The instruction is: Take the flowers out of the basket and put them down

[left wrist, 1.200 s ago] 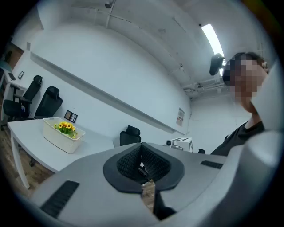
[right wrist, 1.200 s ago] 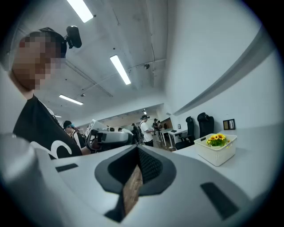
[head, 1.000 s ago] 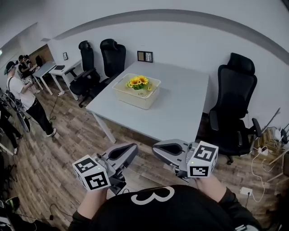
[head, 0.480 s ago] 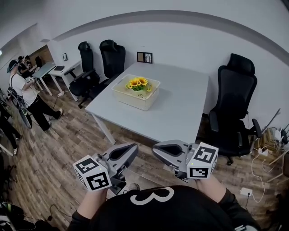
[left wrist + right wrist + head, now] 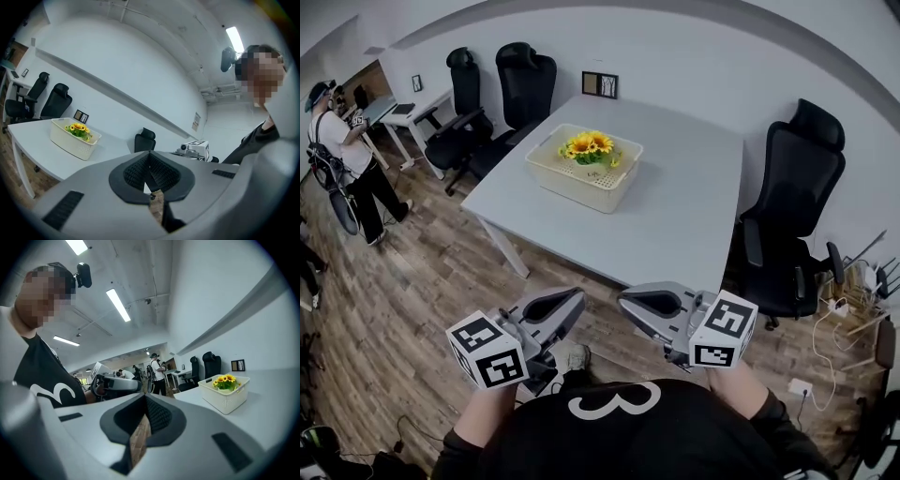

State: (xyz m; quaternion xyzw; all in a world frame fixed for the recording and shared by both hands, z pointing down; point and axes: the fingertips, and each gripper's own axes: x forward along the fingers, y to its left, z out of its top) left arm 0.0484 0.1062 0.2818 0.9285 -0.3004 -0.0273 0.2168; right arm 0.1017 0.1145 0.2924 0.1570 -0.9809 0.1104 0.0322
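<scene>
Left gripper (image 5: pixel 570 306) and right gripper (image 5: pixel 630 304) are both closed with nothing between the jaws; each gripper view shows the ribbed pads meeting, with only a sliver of wooden floor (image 5: pixel 441 281) below them. They are held side by side, close to the person's body, pointing towards the table (image 5: pixel 694 216) and well short of its near edge. The basket (image 5: pixel 572 186) sits on the left half of the tabletop, its long axis running across the head view and roughly parallel to the table's left edge. The flowers (image 5: pixel 589 145) stand upright inside it, towards its far side, yellow blooms facing up. Compared with a second ago, the table and basket lie nearer in the head view, the grippers keep the same closed pose, a shoe (image 5: pixel 569 355) now shows between them, and the bystander (image 5: pixel 342 141) at the left has shifted along the floor. Bare tabletop surrounds the basket, widest to its right and in front. One black chair (image 5: pixel 792 206) stands at the table's right side and two more (image 5: pixel 520 89) at its far left corner, while the floor before the near edge is open.
</scene>
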